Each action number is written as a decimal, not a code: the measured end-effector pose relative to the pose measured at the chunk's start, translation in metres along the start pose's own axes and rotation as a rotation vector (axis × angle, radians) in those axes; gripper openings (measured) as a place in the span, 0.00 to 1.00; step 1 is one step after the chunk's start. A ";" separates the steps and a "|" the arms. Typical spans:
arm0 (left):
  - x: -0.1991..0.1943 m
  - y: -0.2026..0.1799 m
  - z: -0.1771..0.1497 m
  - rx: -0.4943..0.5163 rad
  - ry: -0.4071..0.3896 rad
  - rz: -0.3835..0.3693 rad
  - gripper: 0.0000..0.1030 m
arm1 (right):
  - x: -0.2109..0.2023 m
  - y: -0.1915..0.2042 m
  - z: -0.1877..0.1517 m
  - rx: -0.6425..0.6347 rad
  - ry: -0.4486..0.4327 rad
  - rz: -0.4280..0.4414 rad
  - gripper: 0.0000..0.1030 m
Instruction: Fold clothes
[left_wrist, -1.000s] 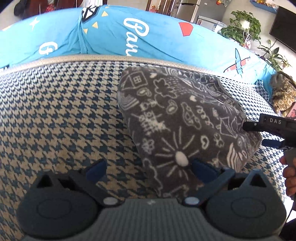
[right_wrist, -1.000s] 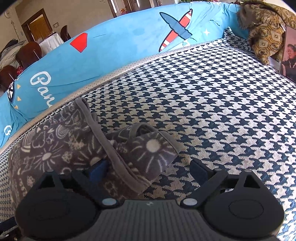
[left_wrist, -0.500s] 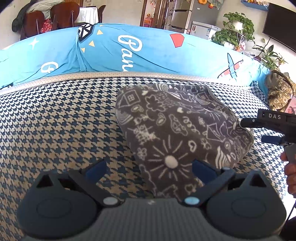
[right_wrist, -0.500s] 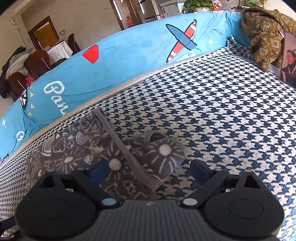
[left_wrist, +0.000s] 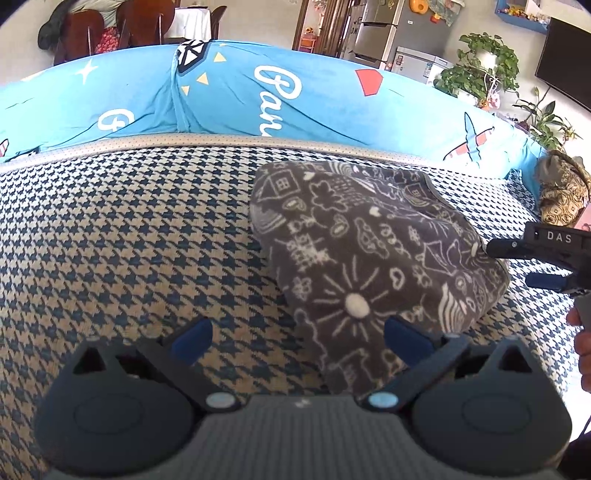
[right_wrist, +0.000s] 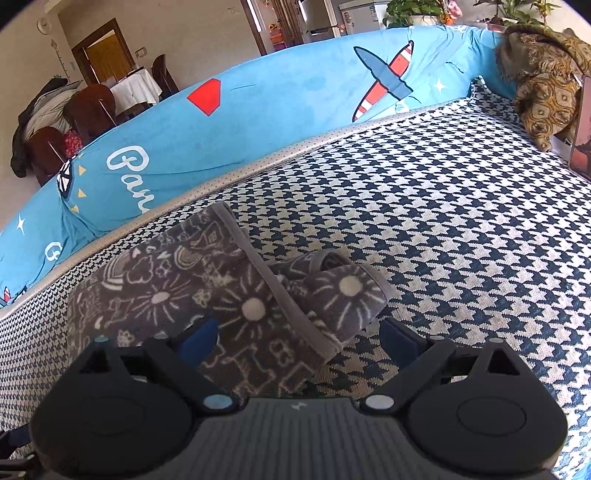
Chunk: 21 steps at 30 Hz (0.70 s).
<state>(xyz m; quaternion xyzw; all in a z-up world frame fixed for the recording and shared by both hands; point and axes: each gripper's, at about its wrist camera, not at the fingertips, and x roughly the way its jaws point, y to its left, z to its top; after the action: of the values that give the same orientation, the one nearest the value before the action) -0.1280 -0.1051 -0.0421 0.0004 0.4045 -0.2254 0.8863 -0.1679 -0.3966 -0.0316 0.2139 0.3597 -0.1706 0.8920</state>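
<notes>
Currently, the folded grey garment (left_wrist: 369, 258) is seen between both wide-open claws, left claw (left_wrist: 295, 332) at its near corner, right claw (right_wrist: 299, 332) over its hemmed edge.

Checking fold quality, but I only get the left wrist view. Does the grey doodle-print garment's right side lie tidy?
Observer: No. In the right wrist view, a loose rolled end of the garment pokes out past its grey trimmed hem.
Operator: Is the right gripper clamping that end?
Observer: No. The right gripper is open, with one finger over the fabric and the other over the houndstooth cover.
</notes>
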 end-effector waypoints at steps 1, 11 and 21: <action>-0.001 0.002 -0.002 -0.007 0.002 0.003 1.00 | -0.001 0.001 -0.001 -0.003 0.002 0.004 0.92; -0.013 0.017 -0.022 -0.032 0.009 0.040 1.00 | -0.012 0.006 -0.012 -0.037 0.006 0.017 0.93; -0.026 0.023 -0.040 -0.041 0.027 0.067 1.00 | -0.032 0.009 -0.026 -0.081 -0.028 0.039 1.00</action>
<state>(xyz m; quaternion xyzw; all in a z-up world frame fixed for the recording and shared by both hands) -0.1619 -0.0669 -0.0542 -0.0014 0.4208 -0.1872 0.8876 -0.2010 -0.3712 -0.0232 0.1823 0.3495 -0.1417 0.9081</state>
